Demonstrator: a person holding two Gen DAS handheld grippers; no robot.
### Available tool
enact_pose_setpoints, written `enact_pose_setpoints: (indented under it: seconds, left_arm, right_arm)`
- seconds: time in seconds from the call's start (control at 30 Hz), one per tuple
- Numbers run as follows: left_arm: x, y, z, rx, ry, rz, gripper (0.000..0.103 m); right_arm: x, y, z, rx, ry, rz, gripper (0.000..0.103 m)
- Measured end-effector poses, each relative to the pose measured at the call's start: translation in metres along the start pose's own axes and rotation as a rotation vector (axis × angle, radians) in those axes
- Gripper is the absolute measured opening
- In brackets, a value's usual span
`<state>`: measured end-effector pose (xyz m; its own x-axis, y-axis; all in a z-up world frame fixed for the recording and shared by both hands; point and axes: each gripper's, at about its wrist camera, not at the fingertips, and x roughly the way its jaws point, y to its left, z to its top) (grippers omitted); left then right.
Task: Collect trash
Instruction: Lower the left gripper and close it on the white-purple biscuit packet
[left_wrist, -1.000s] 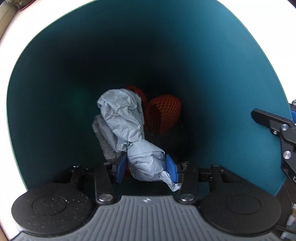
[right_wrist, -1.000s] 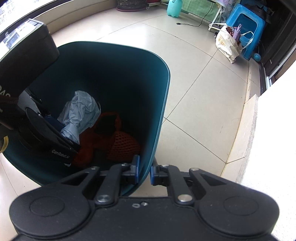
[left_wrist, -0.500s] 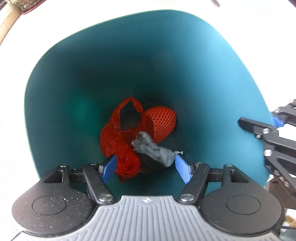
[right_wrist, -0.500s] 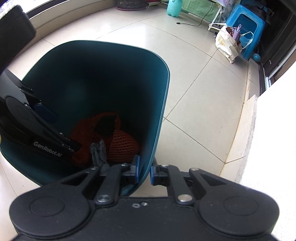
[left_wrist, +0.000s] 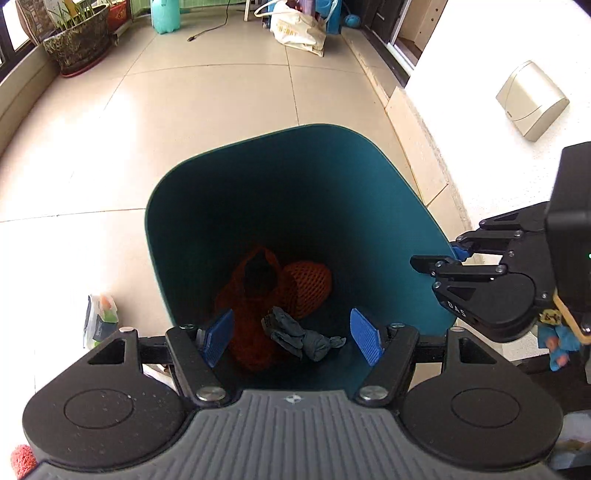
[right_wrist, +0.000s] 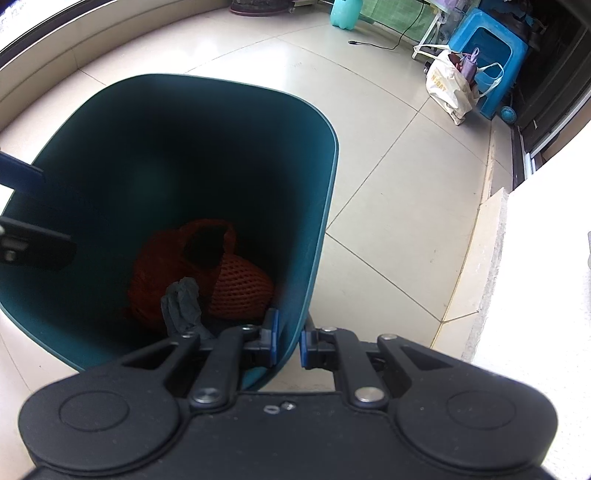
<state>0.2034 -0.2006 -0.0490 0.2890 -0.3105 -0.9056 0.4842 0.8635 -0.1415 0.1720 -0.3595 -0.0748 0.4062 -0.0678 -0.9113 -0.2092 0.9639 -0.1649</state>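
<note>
From the left wrist view, the left gripper (left_wrist: 291, 341) hangs above the mouth of the teal trash bin (left_wrist: 369, 192) with its blue pads spread wide and nothing between them. Far below, on the bin's bottom, a crumpled grey plastic bag (left_wrist: 299, 336) lies against a red mesh bag (left_wrist: 255, 295) and an orange foam net sleeve (left_wrist: 308, 286). All three look feather-light, soft and easily crushed, so a pinch on any raised fold or twisted end should hold them, though thin film can slip out of a loose pinch. On the floor tiles just beside the bin's left wall lies a small printed wrapper (left_wrist: 99, 319), probably the next light piece to gather; it looks flat, so it is best taken by an edge that stands up from the floor. At the right edge of this view the right gripper (left_wrist: 456, 254) reaches in to the bin's rim. From the right wrist view, the right gripper (right_wrist: 289, 341) is closed down on the teal trash bin's (right_wrist: 321, 221) thin wall, one pad inside and one outside, at the near right corner of the rim. The bin seems a stiff, smooth plastic shell, light with so little in it, and likely to swing or slide in a one-point pinch, so a firm hold at the rim suits it. The grey plastic bag (right_wrist: 183, 302) rests on the red mesh bag (right_wrist: 159, 273) beside the orange foam net sleeve (right_wrist: 240, 288).
</note>
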Motion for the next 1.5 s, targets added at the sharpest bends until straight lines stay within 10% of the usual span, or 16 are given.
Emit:
enact_pose_setpoints:
  seconds: [0.4,0.83,1.17,1.5]
  left_arm:
    - [-0.050,0.087,-0.055,-0.122,-0.088,0.066,0.073]
    - [0.033,0.226,-0.148,-0.361,0.127,0.249,0.075]
    - [0.119,0.197,-0.161,-0.457,0.241,0.132,0.075]
    - [0.200,0.171,-0.175,-0.460,0.371,0.174,0.075]
  right_arm:
    - [0.001,0.002,0.001,0.005,0.006,-0.008,0.010]
    - [0.002,0.008,0.004,-0.001,0.018,-0.036,0.010]
    - [0.001,0.009,0.002,-0.020,0.020,-0.045,0.011]
    - [-0.002,0.009,0.000,-0.028,0.009,-0.034,0.011]
